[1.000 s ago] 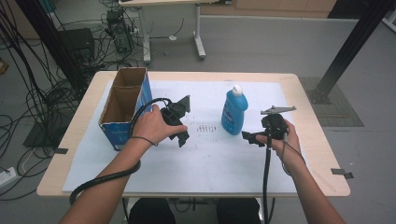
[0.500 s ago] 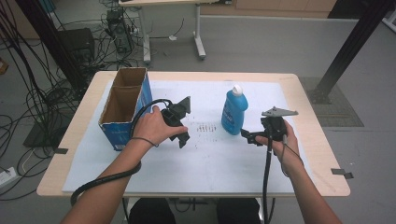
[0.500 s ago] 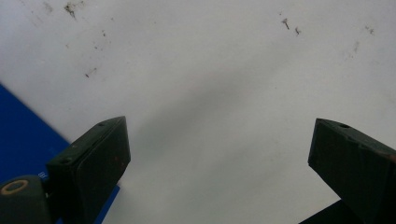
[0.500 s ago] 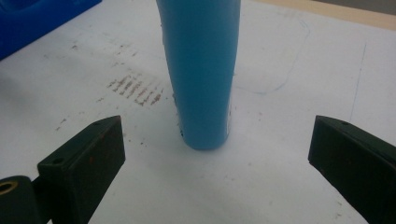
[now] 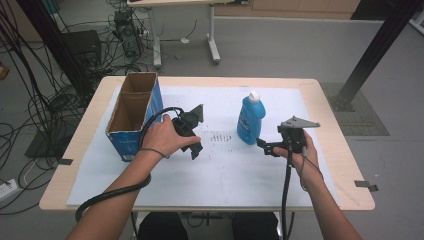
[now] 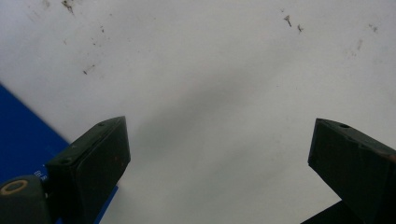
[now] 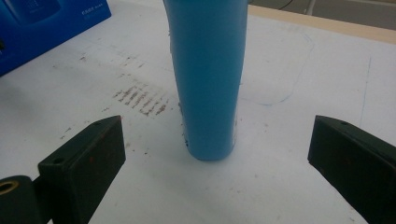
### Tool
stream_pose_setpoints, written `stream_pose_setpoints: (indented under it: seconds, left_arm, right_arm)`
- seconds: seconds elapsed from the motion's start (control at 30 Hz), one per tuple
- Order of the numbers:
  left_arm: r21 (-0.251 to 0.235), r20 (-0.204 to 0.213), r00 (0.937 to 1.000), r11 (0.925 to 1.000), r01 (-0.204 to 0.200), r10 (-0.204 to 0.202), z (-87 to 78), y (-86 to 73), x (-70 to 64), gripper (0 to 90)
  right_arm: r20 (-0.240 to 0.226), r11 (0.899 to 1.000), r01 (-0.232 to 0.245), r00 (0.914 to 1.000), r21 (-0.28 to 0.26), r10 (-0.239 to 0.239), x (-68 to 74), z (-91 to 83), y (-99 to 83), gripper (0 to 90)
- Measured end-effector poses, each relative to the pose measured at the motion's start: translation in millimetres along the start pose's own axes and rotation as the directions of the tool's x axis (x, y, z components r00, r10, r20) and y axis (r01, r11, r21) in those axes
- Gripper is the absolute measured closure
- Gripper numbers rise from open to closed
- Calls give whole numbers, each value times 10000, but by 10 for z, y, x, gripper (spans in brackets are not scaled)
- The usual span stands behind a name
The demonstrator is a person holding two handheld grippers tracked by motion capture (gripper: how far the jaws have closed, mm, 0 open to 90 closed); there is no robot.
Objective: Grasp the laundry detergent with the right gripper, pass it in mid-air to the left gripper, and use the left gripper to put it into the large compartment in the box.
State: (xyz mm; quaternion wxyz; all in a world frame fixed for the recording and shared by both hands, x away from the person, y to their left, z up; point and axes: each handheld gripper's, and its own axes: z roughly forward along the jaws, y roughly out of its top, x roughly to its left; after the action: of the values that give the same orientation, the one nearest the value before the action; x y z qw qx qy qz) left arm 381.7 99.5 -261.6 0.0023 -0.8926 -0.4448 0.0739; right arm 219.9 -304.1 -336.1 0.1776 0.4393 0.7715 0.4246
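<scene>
The bottle [image 5: 250, 119] stands upright on the white sheet [image 5: 235, 170] that covers my table [image 5: 330, 100], toward the middle right; it is smooth blue plastic, tall and flattened, narrowing to a white cap, and in the right gripper view its rounded base [image 7: 209, 149] sits flat on the sheet beside a patch of short brown scuff marks [image 7: 140, 98]. My right gripper [image 5: 266, 146] is just beside the bottle's foot on its near right side, apart from it, its 2 blocky black jaws spread wide with the bottle standing between and beyond them. My right hand [image 5: 299, 152] wraps the handle low over the table, forearm coming straight in from the near edge. My left gripper [image 5: 196, 134] hangs over bare sheet near the cardboard box [image 5: 131, 117], a long open-topped carton with raw brown inside walls and a printed blue outer face. Its jaws are also spread wide with nothing between them, tilted down at the speckled, matte paper. My left hand [image 5: 162, 136] grips from the side, wrist bent, with the black cable [image 5: 107, 195] looping around my forearm.
</scene>
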Motion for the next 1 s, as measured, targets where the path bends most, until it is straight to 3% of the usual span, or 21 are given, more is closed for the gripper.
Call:
stream_pose_setpoints:
  seconds: [0.63, 1.0]
  left_arm:
    - [-9, 71, 10000, 10000, 13, -13, 14, 7, 9, 59]
    - [34, 74, 9999, 10000, 78, -78, 36, 4, 11, 59]
  right_arm:
    - [-160, 9986, 183, 9997, -494, -191, -10, 77, -123, 32]
    - [-320, 9943, 254, 9991, -1036, -289, -16, 116, -238, 39]
